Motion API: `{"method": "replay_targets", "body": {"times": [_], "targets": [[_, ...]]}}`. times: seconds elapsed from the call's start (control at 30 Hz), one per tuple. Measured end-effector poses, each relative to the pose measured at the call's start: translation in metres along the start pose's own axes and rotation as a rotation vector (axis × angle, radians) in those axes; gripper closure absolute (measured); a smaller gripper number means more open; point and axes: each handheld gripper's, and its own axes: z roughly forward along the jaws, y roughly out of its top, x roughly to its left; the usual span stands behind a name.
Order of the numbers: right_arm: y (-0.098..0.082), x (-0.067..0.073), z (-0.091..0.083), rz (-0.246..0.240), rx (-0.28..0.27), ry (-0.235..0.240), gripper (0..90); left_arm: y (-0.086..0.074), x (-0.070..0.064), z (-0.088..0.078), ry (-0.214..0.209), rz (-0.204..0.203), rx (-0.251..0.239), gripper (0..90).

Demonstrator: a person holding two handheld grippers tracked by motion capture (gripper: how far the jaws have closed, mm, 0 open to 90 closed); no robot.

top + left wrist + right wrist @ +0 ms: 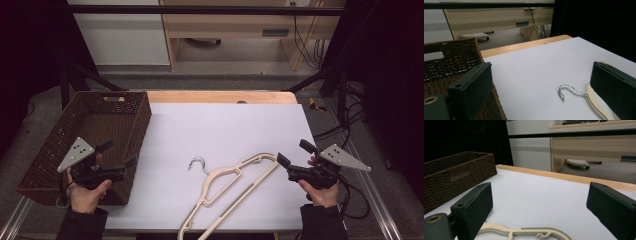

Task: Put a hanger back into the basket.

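A cream wooden hanger (227, 192) with a metal hook (198, 163) lies flat on the white sheet, slanting toward the front edge. In the left gripper view its hook (566, 91) and shoulder (596, 103) show ahead, and the right gripper view has one arm of the hanger (524, 231) low between the jaws. My left gripper (120, 157) is held open over the basket's front right corner, empty. My right gripper (292, 152) is open too, just right of the hanger's far end, holding nothing.
A dark brown woven basket (60, 135) stands at the left of the table, and I see nothing inside it. The white sheet (225, 130) covers a wooden tabletop. Black cables (345, 125) hang off the right side. Cabinets stand beyond the table.
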Motion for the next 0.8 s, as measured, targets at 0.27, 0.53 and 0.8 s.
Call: {"method": "replay_targets", "body": {"times": [0.27, 0.53, 0.8], "targets": [[0.000, 0.006, 0.009, -0.002, 0.040, 0.005, 8.9, -0.001, -0.003, 0.001, -0.006, 0.002, -0.001, 4.5], [0.000, 0.029, 0.034, -0.029, 0.098, 0.055, 11.5, -0.003, -0.003, 0.003, -0.008, 0.012, -0.001, 4.4], [-0.002, 0.054, 0.060, -0.052, 0.159, 0.089, 13.1, -0.004, -0.003, 0.003, -0.012, 0.019, 0.005, 4.4]]}}
